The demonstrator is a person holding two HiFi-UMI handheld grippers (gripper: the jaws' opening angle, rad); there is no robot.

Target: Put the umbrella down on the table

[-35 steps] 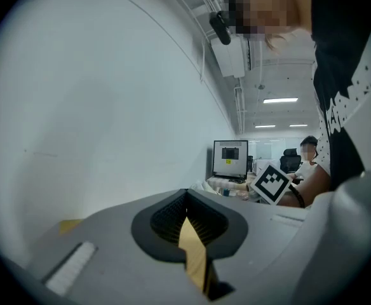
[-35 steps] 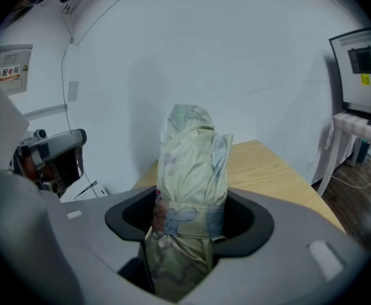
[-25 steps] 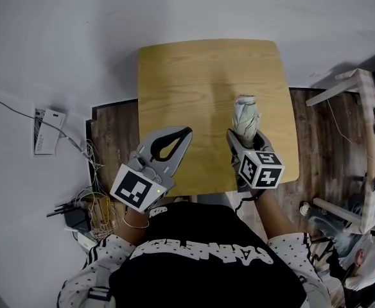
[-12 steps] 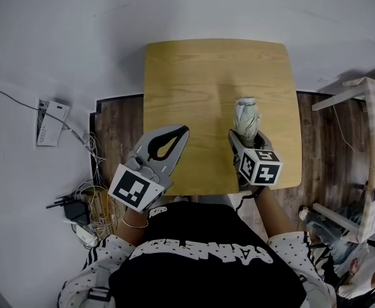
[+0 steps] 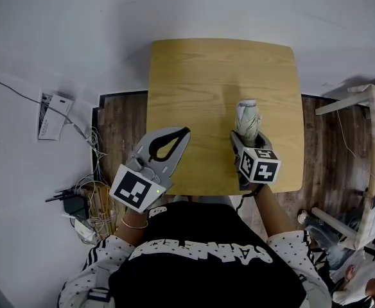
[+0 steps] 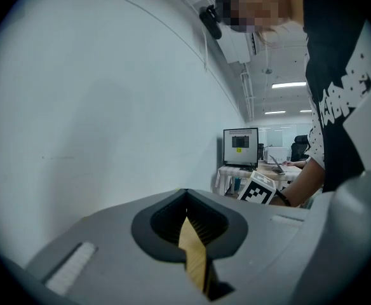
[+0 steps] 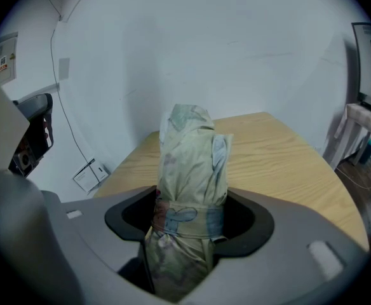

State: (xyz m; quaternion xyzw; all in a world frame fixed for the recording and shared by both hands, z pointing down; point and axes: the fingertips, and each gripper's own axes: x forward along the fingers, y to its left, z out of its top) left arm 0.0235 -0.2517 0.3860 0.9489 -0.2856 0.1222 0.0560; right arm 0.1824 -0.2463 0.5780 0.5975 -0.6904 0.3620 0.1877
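Observation:
A folded pale green umbrella (image 5: 247, 118) with a strap round it stands upright in my right gripper (image 5: 246, 136), which is shut on it above the front right part of the wooden table (image 5: 200, 82). In the right gripper view the umbrella (image 7: 190, 189) rises between the jaws, its tip pointing away over the table (image 7: 281, 157). My left gripper (image 5: 176, 135) hovers over the table's front left corner, jaws shut with nothing between them. In the left gripper view the left gripper (image 6: 187, 199) points at a white wall.
The small square table stands against a white wall (image 5: 174, 8). Cables and a power strip (image 5: 85, 210) lie on the wooden floor at the left. A white wooden frame (image 5: 361, 140) stands at the right. Desks and a monitor (image 6: 241, 146) show far off.
The view has shifted a little, so the table sits further right in the frame. Both grippers and the umbrella keep nearly the same places relative to the table.

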